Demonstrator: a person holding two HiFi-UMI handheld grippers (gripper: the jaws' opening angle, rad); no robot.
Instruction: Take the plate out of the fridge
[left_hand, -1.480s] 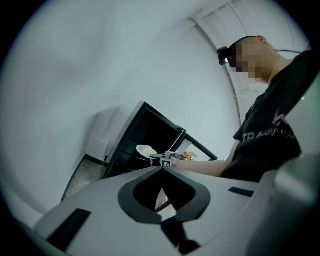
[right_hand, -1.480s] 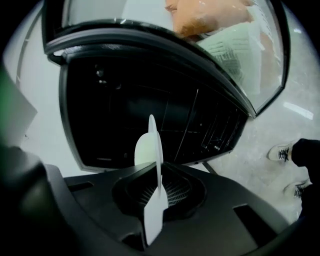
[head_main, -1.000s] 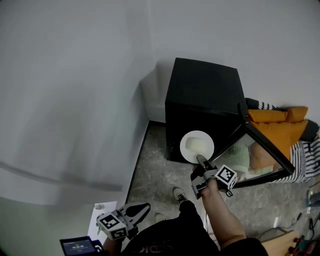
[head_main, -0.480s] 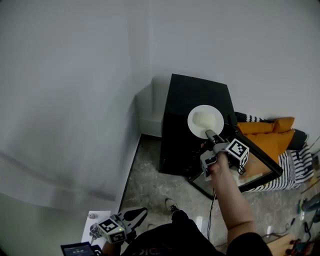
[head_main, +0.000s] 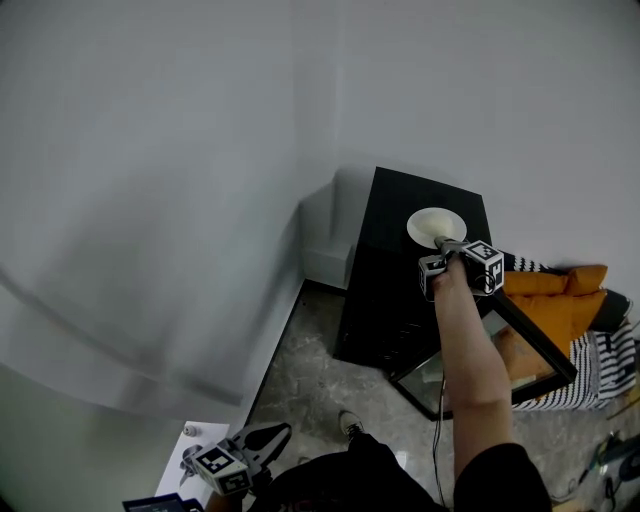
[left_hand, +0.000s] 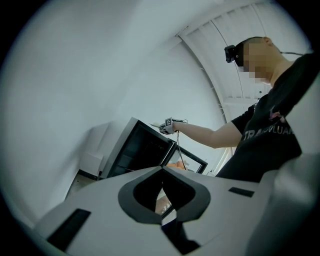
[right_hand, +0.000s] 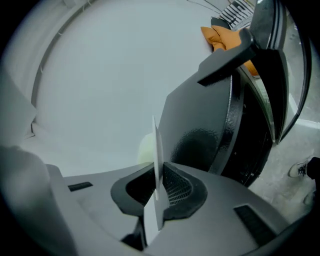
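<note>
The white plate (head_main: 436, 226), with a pale lump of food on it, hangs just above the top of the black fridge (head_main: 395, 290). My right gripper (head_main: 445, 243) is shut on its near rim. In the right gripper view the plate (right_hand: 158, 145) stands edge-on between the pads of the right gripper (right_hand: 158, 186), with the fridge top (right_hand: 200, 130) beyond. The glass fridge door (head_main: 525, 345) hangs open to the right. Low at the bottom left, my left gripper (head_main: 275, 436) holds nothing; its tips (left_hand: 161, 169) meet.
A white box (head_main: 325, 245) stands against the wall left of the fridge. An orange cushion (head_main: 548, 290) and striped cloth (head_main: 600, 355) lie right of the door. A white sheet (head_main: 205, 445) lies on the stone floor by my left gripper. My shoe (head_main: 350, 425) is below.
My right gripper has carried the plate up from in front of the fridge opening to above the fridge top. The left gripper has stayed low at the bottom left.
</note>
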